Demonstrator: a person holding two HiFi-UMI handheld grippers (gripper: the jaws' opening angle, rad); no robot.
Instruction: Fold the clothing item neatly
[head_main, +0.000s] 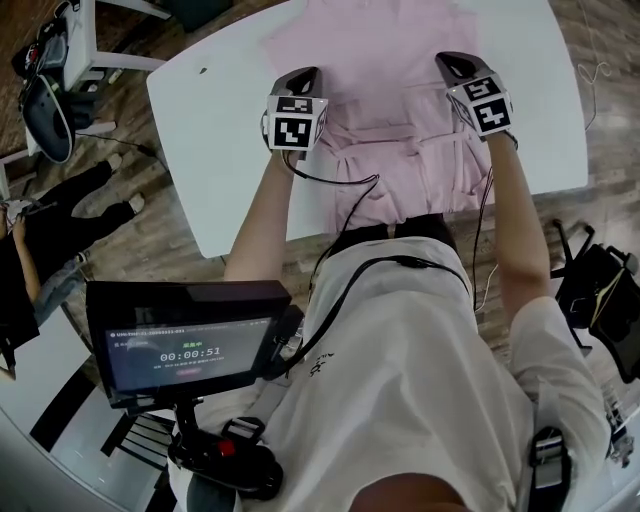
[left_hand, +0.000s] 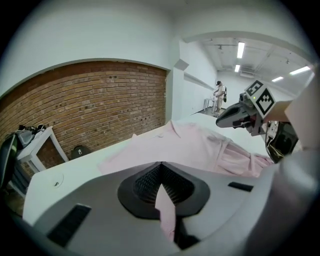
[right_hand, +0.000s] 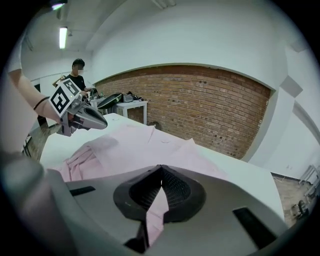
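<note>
A pale pink shirt (head_main: 380, 60) lies spread on the white table (head_main: 230, 110), collar end far from me. Its near hem is lifted and bunched between the two grippers. My left gripper (head_main: 305, 82) is shut on the hem's left corner; a strip of pink cloth (left_hand: 166, 210) hangs from its jaws. My right gripper (head_main: 455, 68) is shut on the right corner, with pink cloth (right_hand: 156, 212) pinched between its pads. Both hold the hem above the table. Each gripper shows in the other's view: the right gripper (left_hand: 245, 114) and the left gripper (right_hand: 82, 117).
A monitor on a stand (head_main: 185, 340) sits by my left hip. A small white table (left_hand: 37, 145) with bags stands by the brick wall. A seated person's legs (head_main: 60, 200) are at the left, and a black bag (head_main: 600, 300) rests on the floor at right.
</note>
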